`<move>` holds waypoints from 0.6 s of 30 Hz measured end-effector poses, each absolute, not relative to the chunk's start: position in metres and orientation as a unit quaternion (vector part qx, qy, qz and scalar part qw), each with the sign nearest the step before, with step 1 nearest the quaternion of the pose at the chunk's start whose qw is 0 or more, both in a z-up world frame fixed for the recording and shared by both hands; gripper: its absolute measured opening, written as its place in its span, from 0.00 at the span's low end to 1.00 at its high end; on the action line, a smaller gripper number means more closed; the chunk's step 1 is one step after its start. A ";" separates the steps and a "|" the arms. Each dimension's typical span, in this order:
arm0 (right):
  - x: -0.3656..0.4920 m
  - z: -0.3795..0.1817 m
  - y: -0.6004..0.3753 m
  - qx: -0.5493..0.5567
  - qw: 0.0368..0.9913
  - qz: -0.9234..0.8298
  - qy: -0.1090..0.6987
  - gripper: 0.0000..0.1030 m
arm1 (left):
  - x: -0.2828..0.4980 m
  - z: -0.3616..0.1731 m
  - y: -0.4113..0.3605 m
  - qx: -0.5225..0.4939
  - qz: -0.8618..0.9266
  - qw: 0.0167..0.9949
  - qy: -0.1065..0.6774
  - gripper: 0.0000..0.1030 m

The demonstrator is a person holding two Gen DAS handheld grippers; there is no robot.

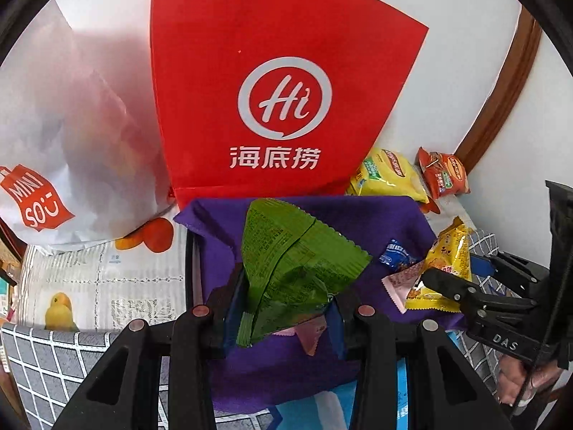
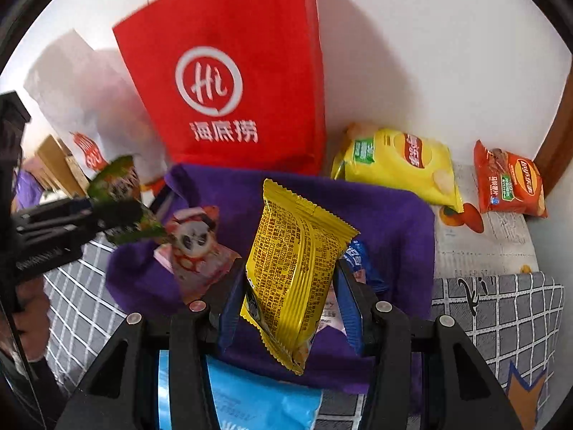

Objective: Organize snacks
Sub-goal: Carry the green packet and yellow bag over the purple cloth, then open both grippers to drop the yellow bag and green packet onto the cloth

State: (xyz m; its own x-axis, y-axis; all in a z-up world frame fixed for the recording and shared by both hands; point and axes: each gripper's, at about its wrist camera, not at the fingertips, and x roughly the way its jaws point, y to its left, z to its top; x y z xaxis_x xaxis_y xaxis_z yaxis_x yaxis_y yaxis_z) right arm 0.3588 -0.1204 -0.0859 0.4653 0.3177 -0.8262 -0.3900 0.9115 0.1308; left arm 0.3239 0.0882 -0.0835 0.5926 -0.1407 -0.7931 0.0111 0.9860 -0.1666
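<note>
My left gripper (image 1: 286, 310) is shut on the lower end of a green snack packet (image 1: 290, 261), held upright over a purple fabric bin (image 1: 361, 218). My right gripper (image 2: 290, 304) is shut on a yellow snack packet (image 2: 297, 268) above the same purple bin (image 2: 394, 215). Each wrist view shows the other hand: the right gripper (image 1: 440, 283) with its yellow packet (image 1: 449, 254) at the right, the left gripper (image 2: 118, 215) with its green packet (image 2: 120, 182) at the left. Inside the bin lie a pink panda packet (image 2: 197, 254) and a small blue candy wrapper (image 1: 395, 258).
A red tote bag (image 1: 272, 82) and a white Miniso bag (image 1: 53, 143) stand behind the bin against the wall. A yellow chips bag (image 2: 401, 165) and an orange-red chips bag (image 2: 508, 182) lie at the back right. A light-blue packet (image 2: 250, 401) lies in front, on the checked cloth (image 2: 501, 315).
</note>
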 end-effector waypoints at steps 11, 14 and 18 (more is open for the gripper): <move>0.363 -0.110 -0.109 -0.053 0.831 0.220 0.508 0.47 | 0.332 -0.105 0.094 -0.077 -0.028 0.868 0.489 0.37; 0.364 -0.113 -0.107 -0.055 0.828 0.221 0.512 0.47 | 0.331 -0.107 0.093 -0.078 -0.032 0.865 0.494 0.37; 0.364 -0.120 -0.104 -0.054 0.823 0.222 0.520 0.47 | 0.331 -0.110 0.088 -0.093 -0.065 0.858 0.501 0.37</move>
